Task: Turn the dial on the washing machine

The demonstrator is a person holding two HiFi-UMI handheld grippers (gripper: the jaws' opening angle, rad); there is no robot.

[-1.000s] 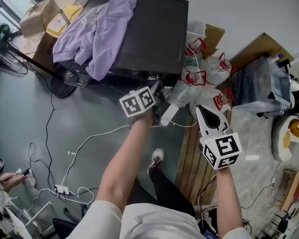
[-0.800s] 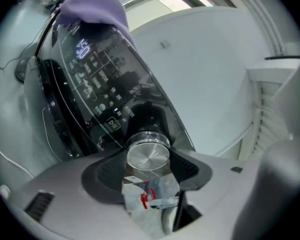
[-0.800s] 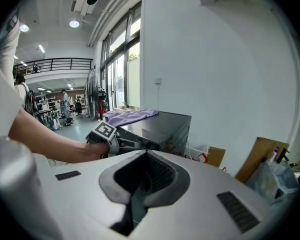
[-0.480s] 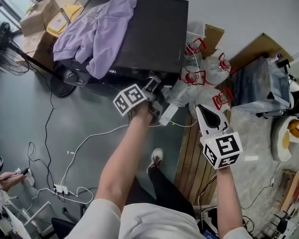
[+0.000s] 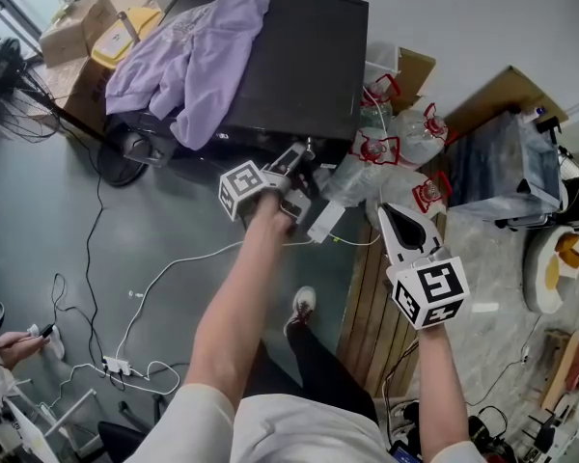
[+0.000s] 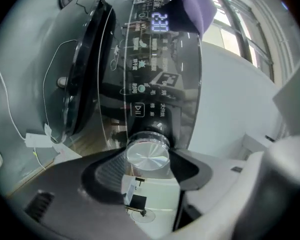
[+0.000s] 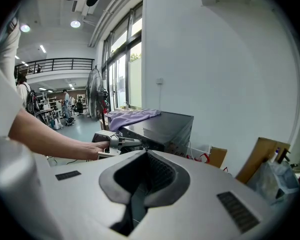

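Note:
The dark washing machine (image 5: 299,56) has a purple garment (image 5: 188,61) lying on its top. In the left gripper view its glossy control panel (image 6: 155,59) shows a lit display (image 6: 161,21), with the round door (image 6: 82,74) to the left. The silver dial (image 6: 148,153) sits between my left gripper's dark pads (image 6: 107,171), which press on both its sides. In the head view my left gripper (image 5: 304,162) is at the machine's front panel. My right gripper (image 5: 394,212) hangs in the air to the right, jaws together and empty; its own camera sees the machine (image 7: 165,124) ahead.
Plastic bags with red print (image 5: 396,143) are piled right of the machine, by a cardboard box (image 5: 415,66). A wooden pallet (image 5: 376,307) lies below my right arm. White cables and a power strip (image 5: 121,367) trail over the grey floor. A fan (image 5: 10,85) stands at the left.
My left gripper has rolled on the dial; its marker cube swung left and slightly up. The right gripper has stayed in place.

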